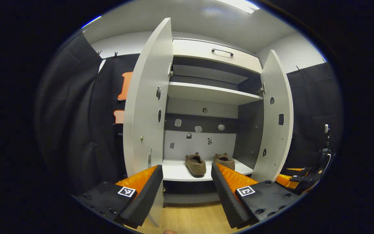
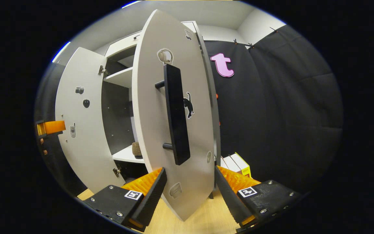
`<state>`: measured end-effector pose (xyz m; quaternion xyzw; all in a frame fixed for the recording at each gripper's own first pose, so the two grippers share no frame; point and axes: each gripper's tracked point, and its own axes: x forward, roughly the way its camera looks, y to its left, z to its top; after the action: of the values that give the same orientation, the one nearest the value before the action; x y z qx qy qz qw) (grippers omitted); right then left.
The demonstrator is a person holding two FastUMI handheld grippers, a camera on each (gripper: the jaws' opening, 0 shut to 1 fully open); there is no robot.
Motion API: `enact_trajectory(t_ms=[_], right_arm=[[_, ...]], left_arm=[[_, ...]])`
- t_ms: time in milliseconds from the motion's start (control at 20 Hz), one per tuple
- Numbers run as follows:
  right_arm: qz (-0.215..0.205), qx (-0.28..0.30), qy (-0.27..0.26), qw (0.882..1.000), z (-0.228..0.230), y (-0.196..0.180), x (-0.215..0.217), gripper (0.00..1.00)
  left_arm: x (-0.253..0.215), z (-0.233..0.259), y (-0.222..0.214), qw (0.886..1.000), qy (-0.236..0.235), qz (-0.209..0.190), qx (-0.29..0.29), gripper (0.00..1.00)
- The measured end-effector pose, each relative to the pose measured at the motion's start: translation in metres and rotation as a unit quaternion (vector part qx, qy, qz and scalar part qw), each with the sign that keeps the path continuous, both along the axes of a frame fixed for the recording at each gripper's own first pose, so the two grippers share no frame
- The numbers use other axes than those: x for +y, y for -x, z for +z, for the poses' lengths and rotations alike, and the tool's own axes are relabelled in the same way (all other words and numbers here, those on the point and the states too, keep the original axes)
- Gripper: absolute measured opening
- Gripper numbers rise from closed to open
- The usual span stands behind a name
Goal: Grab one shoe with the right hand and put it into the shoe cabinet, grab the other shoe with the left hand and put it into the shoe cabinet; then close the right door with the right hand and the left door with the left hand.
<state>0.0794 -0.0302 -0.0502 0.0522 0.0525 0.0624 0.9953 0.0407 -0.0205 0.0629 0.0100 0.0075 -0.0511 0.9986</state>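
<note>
Wooden floor (image 1: 190, 221) before the shoe cabinet (image 1: 213, 92): both shoes (image 1: 196, 164) shelved inside it, both doors (image 2: 174, 130) unclosed, my fingers (image 2: 151, 191) released, empty.

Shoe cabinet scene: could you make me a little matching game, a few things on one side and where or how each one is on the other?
Things:
1. pair of brown shoes
2. right door
3. right gripper
4. drawer handle

Descriptions:
A. open, empty, facing the outside of a door
B. at the top of the cabinet
C. swung open, with a long black handle
D. side by side on the bottom shelf

Pairs: 1-D, 2-C, 3-A, 4-B
</note>
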Motion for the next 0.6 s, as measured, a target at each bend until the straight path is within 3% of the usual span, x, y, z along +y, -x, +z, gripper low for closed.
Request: enact_trajectory(t_ms=[600], right_arm=[[0.051,0.000,0.011,0.999,-0.007,-0.031,0.062,0.92]], left_arm=[[0.060,0.000,0.028,0.999,0.002,0.041,-0.001,0.97]])
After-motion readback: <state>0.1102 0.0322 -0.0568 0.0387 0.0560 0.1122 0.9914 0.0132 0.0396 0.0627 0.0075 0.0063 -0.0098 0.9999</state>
